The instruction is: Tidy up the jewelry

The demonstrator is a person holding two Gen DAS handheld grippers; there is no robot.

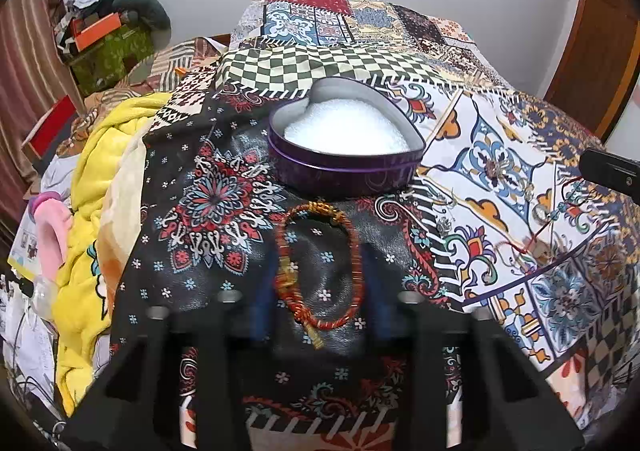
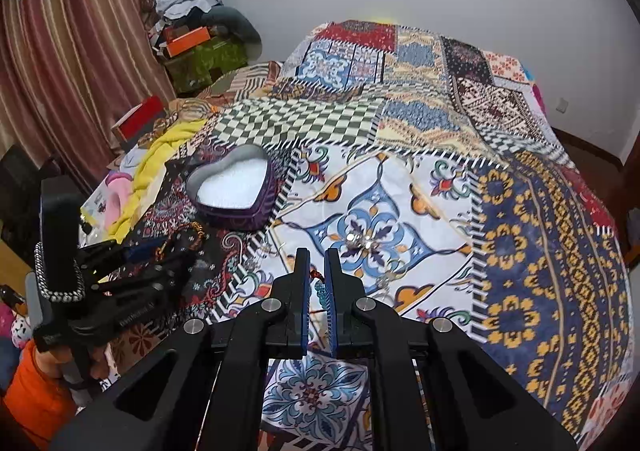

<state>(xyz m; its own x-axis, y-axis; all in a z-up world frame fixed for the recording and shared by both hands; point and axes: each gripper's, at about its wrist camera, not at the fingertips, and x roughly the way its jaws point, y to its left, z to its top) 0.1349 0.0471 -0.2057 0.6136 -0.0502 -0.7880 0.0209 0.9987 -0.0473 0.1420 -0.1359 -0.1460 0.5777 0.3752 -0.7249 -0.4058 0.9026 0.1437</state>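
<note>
On a bed (image 2: pixel 400 187) covered by a patchwork spread, the left tongs (image 1: pixel 316 291) stand wide apart on either side of a red and orange bracelet (image 1: pixel 320 263) that lies flat on the dark patch, just in front of an open heart-shaped tin (image 1: pixel 344 155) with a white lining. The right tongs (image 2: pixel 317 283) are nearly together, pinching a red cord with small teal beads (image 2: pixel 318 287). Small silver pieces (image 2: pixel 360 241) lie on the white patch just beyond them.
</note>
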